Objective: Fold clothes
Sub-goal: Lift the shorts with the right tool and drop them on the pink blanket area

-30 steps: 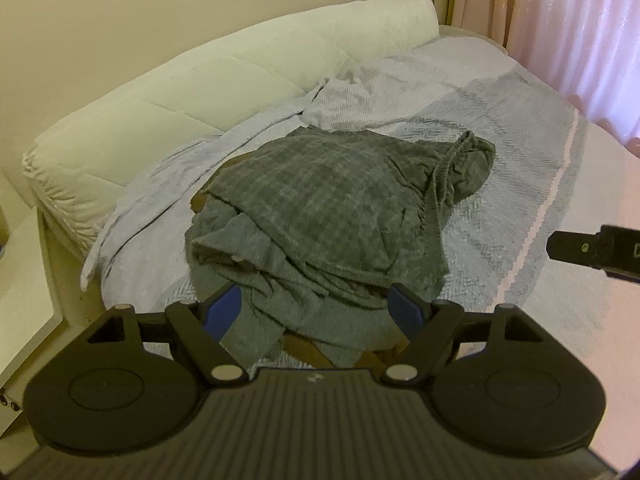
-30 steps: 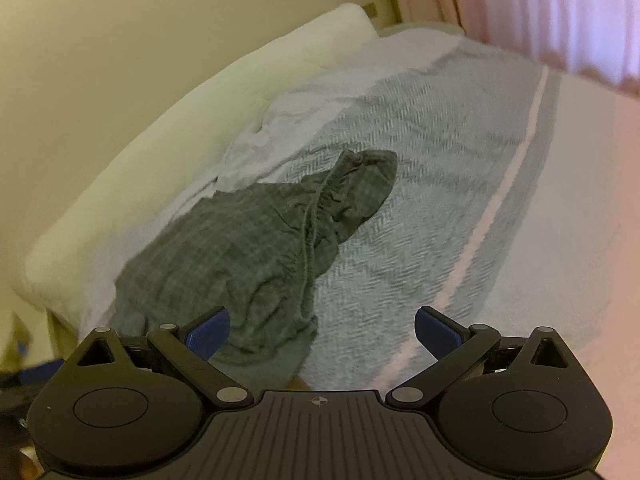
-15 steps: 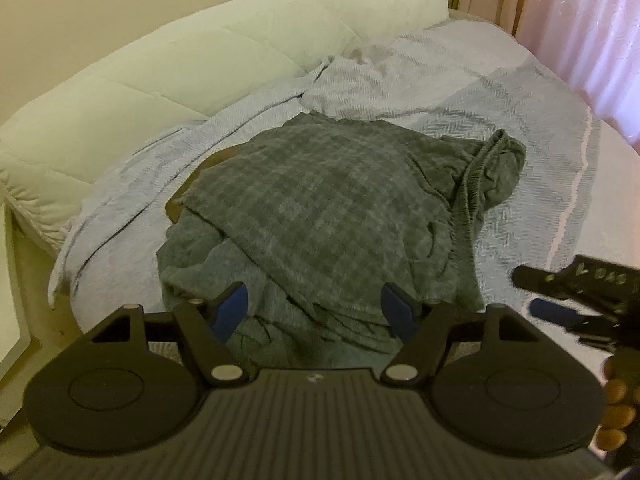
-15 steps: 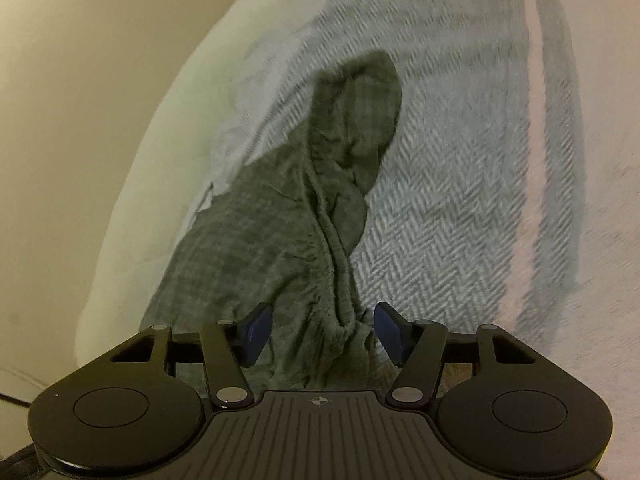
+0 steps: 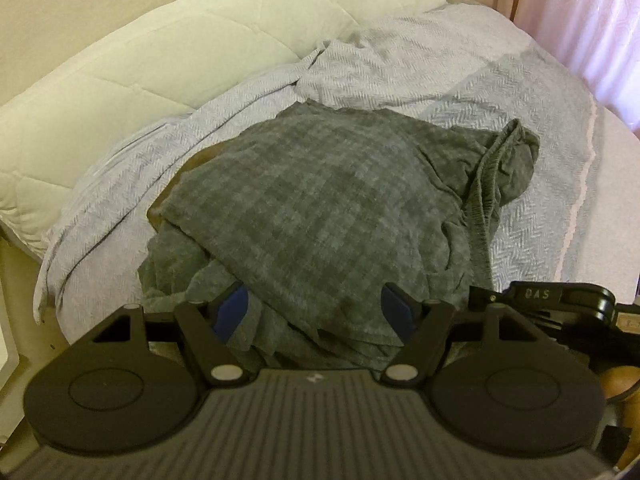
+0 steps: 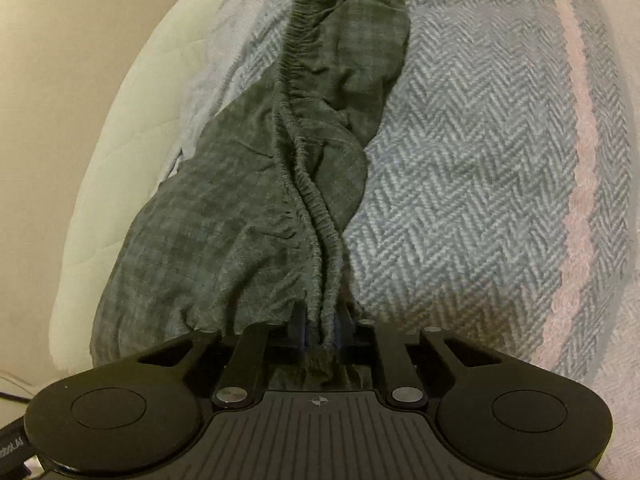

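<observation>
Our right gripper [image 6: 320, 330] has dropped to the checked grey shorts [image 6: 224, 208] crumpled on the bed [image 6: 460, 160], fingers closing on the elastic waistband [image 6: 316, 208], so unfolding can start, while the left gripper [image 5: 316, 312] hovers wide, holding nothing

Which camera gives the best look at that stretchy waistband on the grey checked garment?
The right wrist view: the waistband runs up its middle, ending between the closing right claw. The left wrist view shows it only as a small edge at the right.
</observation>
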The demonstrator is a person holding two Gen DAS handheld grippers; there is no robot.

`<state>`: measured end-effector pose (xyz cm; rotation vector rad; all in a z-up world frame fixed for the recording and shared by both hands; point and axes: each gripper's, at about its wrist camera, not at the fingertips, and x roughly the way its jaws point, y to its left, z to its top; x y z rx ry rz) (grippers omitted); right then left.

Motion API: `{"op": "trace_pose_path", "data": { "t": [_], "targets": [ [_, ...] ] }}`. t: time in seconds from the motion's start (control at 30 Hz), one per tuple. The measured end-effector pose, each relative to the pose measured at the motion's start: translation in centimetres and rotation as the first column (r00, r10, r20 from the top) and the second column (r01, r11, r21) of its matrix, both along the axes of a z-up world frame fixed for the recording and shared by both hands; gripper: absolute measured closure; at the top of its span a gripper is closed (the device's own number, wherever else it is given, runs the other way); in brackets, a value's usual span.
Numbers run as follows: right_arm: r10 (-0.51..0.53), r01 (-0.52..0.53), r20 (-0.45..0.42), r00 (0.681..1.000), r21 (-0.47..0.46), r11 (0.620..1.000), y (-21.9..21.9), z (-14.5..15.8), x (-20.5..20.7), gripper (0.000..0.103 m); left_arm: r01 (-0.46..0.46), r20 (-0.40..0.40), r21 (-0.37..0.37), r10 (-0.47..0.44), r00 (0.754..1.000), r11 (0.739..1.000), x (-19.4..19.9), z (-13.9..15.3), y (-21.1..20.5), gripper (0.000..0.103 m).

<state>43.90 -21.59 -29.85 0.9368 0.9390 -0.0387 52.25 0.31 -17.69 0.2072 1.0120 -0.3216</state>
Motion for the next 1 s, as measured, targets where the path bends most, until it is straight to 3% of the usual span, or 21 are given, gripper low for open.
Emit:
{"op": "trace_pose_path", "data": {
  "t": [0.17,0.47,0.77,1.0],
  "targets": [
    [-0.032,0.033,0.112,0.993,-0.006,0.999,-1.2,4.2,-3.4,0.095,-0.001,0.039,-0.041,0.002,0.999,0.999,-0.4,2.3,0.2,0.033],
    [-0.103,0.118,0.310,0.945,-0.033,0.992,-4.7,13.1,-10.1,0.095,0.067,0.111,-0.119,-0.054,0.992,0.991,-3.7,7.1,-1.2,0.033],
    [-0.219,0.263,0.382,0.898,-0.064,0.963,-7.2,19.4,-23.9,0.095,0.207,0.144,-0.157,-0.185,0.972,0.966,-11.2,10.6,-4.8,0.033],
    [-0.314,0.376,0.411,0.856,-0.079,0.923,-10.3,24.2,-36.6,0.095,0.347,0.166,-0.197,-0.318,0.934,0.917,-20.1,12.7,-9.5,0.033]
  ]
}}
